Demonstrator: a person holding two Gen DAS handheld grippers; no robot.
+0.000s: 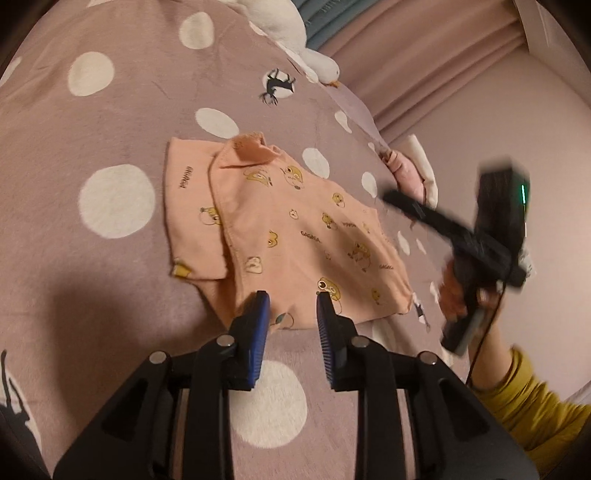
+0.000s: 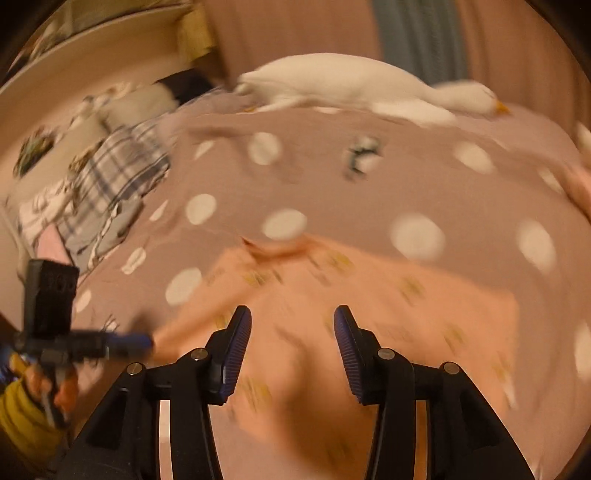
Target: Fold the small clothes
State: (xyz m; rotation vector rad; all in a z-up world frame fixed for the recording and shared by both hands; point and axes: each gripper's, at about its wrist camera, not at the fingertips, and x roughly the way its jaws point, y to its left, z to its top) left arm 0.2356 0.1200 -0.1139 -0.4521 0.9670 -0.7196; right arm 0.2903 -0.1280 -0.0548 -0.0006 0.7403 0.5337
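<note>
On the left of the left wrist view the bed's mauve blanket (image 1: 110,122) spreads out, strewn with big white dots. Toward the middle lies the small peach shirt (image 1: 295,236), printed with little yellow animals and short words, flat on the blanket; one part is folded over the other, so a narrower layer shows at its left side and the collar points away from the camera. The left gripper (image 1: 291,299) hovers over the shirt's near hem with its blue-padded jaws parted and nothing pinched between them (the hem shows in the gap, but the pads do not press on it). Farther back a white goose plush toy (image 1: 288,33) lies at the blanket's far edge, near pink curtains. At the right the right gripper (image 1: 417,210) appears blurred, held up off the bed in a hand (image 1: 458,291) with a mustard-yellow sleeve (image 1: 524,398), apart from the shirt.

In the right wrist view, which is blurred, a plaid cloth (image 2: 118,173) lies crumpled at the left edge of the bed, and the left gripper's tip touches or nearly touches the shirt's corner there. The right gripper's own jaws stand well apart and empty above the shirt. The goose stretches along the back.
</note>
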